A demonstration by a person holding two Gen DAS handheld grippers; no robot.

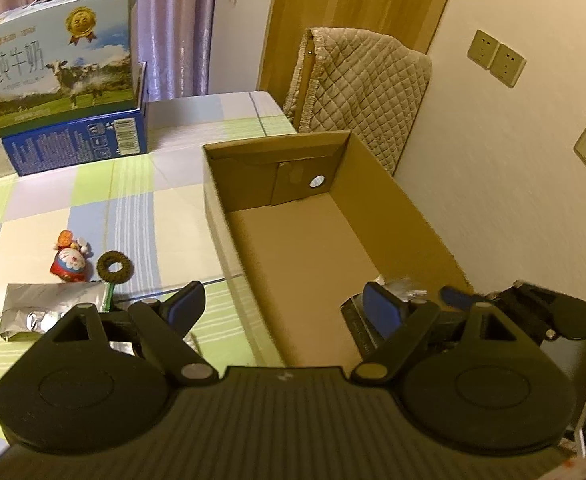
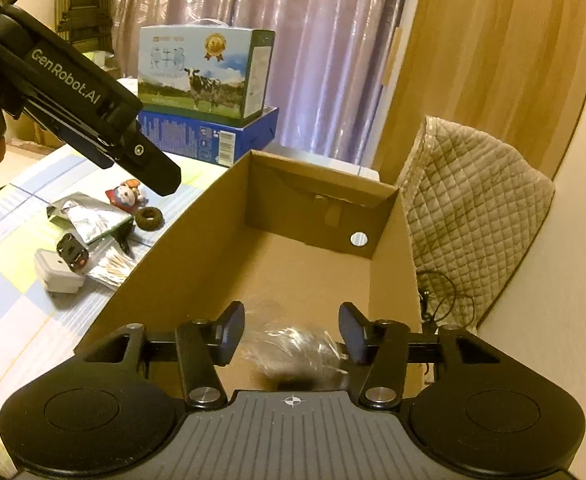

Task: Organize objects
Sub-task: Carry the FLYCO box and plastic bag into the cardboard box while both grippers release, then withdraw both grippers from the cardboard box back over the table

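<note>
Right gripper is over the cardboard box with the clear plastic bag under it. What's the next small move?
Probably lift the right gripper clear: its jaws stand apart, pads off the clear plastic bag, which lies inside the cardboard box. Then reach for the items on the checked cloth.

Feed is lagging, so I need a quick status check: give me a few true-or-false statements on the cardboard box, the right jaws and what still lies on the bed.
1. The right gripper is over the cardboard box. True.
2. Its jaws clamp the clear plastic bag. False: they stand apart; the bag lies between them.
3. The brown hair tie is in the box. False: it lies on the checked sheet.
4. The milk carton sits on a blue box. True.
</note>
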